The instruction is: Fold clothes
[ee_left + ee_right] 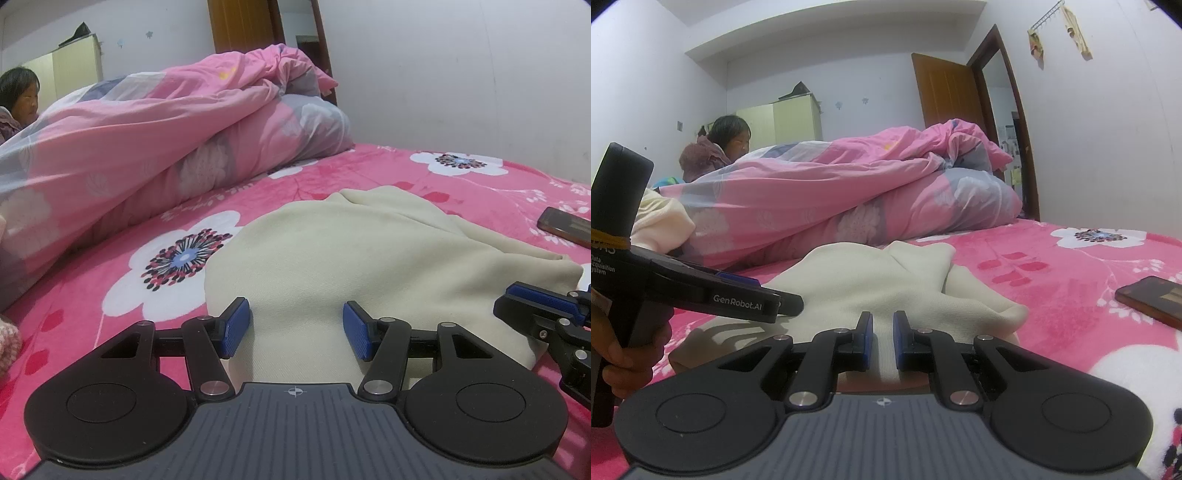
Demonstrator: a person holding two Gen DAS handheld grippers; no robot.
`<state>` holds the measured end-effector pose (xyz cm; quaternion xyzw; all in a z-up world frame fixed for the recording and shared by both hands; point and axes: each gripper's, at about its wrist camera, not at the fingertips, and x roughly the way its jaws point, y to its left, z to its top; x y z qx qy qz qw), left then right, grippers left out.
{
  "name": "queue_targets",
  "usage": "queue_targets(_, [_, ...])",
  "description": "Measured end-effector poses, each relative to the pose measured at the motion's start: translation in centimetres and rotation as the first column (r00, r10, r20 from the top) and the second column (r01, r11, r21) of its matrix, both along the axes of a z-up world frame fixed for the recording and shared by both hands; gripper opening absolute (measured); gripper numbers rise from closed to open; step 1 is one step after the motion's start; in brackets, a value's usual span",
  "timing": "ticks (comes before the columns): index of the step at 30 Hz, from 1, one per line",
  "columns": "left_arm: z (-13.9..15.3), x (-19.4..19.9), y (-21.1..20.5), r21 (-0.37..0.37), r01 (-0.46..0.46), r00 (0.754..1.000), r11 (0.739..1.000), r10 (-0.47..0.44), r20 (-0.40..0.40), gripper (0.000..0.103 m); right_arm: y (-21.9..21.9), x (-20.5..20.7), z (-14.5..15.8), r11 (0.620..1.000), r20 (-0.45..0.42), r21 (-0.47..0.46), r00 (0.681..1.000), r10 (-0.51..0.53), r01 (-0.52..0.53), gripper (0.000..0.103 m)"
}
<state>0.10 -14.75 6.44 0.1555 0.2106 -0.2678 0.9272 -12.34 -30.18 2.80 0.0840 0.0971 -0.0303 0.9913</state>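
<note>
A cream garment point(369, 254) lies bunched and partly folded on the pink flowered bedsheet point(110, 295). It also shows in the right wrist view point(871, 280). My left gripper point(297, 328) is open, its blue pads either side of the garment's near edge, holding nothing. My right gripper point(882, 341) has its jaws nearly closed with a narrow strip of the cream cloth between them at the garment's near edge. The left gripper shows at the left of the right wrist view point(783, 306), the right gripper at the right edge of the left wrist view point(535, 299).
A heaped pink quilt point(147, 140) lies across the back of the bed. A dark phone point(1148, 299) lies on the sheet to the right. A person point(727, 142) sits behind the quilt. A white wall point(461, 74) and a brown door point(945, 92) stand beyond.
</note>
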Motion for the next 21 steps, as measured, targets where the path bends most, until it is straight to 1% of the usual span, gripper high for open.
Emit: queue_targets(21, [-0.06,-0.14,-0.09,0.003,-0.005,1.000,1.000,0.005,0.004,0.056,0.04,0.03,-0.07,1.000,0.000,0.003,1.000,0.000,0.000,0.012])
